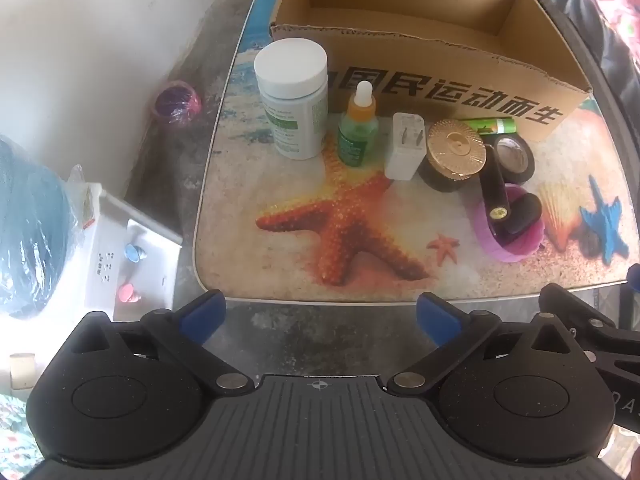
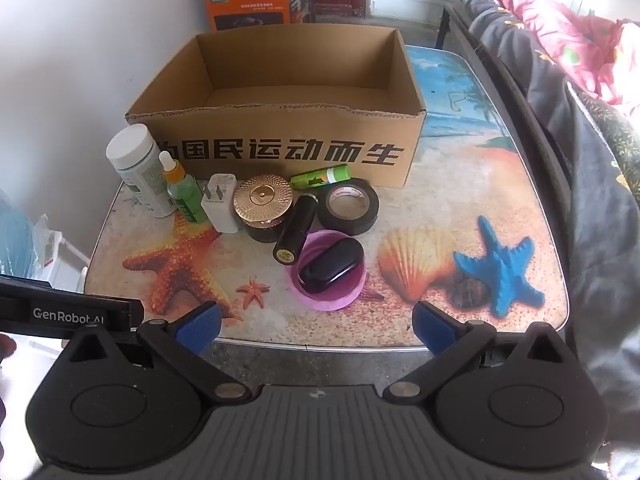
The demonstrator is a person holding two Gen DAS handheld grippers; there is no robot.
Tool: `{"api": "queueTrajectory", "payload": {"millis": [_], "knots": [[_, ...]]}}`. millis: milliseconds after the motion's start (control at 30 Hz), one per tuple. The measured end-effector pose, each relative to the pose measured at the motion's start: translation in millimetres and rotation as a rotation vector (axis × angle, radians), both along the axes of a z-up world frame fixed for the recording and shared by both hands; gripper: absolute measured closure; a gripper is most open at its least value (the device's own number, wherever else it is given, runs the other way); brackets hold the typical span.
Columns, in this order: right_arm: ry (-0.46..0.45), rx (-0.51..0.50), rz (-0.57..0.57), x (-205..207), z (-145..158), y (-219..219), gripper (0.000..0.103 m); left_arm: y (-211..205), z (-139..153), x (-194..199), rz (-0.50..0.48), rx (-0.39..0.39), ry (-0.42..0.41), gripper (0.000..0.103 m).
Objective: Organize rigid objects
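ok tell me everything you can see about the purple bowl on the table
The purple bowl is small, round and shallow, plastic by its look, with a slightly wavy rim. It sits upright on the beach-print table, in front of the black tape roll and left of the printed shell. A glossy black oval case lies inside it, and a black tube lies tilted with its gold-capped end at the bowl's rim. Neither gripper is touching it.

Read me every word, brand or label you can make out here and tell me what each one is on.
"国民运动而生": front of the cardboard box; a first character is partly hidden.
"PHILIPS": orange box behind it.
"GenRobot.AI": left hand-held gripper, seen in the right wrist view.
White bottle, dropper bottle, green battery, tape roll: print too small or blurred.
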State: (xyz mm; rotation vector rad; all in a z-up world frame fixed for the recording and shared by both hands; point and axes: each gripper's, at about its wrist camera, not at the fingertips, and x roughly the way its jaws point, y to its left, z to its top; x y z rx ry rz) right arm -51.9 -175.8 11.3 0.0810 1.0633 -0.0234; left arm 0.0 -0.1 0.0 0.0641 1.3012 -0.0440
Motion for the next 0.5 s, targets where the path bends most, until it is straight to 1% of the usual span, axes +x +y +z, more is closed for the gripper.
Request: {"api": "queueTrajectory", "payload": {"millis": [67,167,300,333,500], "knots": [[0.005,-0.028,0.0,-1.1,-0.9,-0.1,0.0,0.0,-0.1,0.1,0.0,0.002,0.002,0.001],[0.017,-0.038,0.005,2.4,-0.5,-1.0,0.0,-0.2,-0.3,0.3,0.002,0.005,0.003,0.001],[0.031,-0.022,-0.011,5.8,0.5,-2.1,0.0,0.1,-0.5,0.6,0.001,0.004,0.0,0.001],[0.026,-0.002,-0.014,3.2,1.4,-7.5,0.0,1.1,-1.3,1.8,0.0,0.002,-0.001,0.001],[0.041,0.014,-0.035,12.2,6.0,-4.8,0.0,0.4,-0.5,0.3,-0.006,0.003,-0.005,0.001]]}}
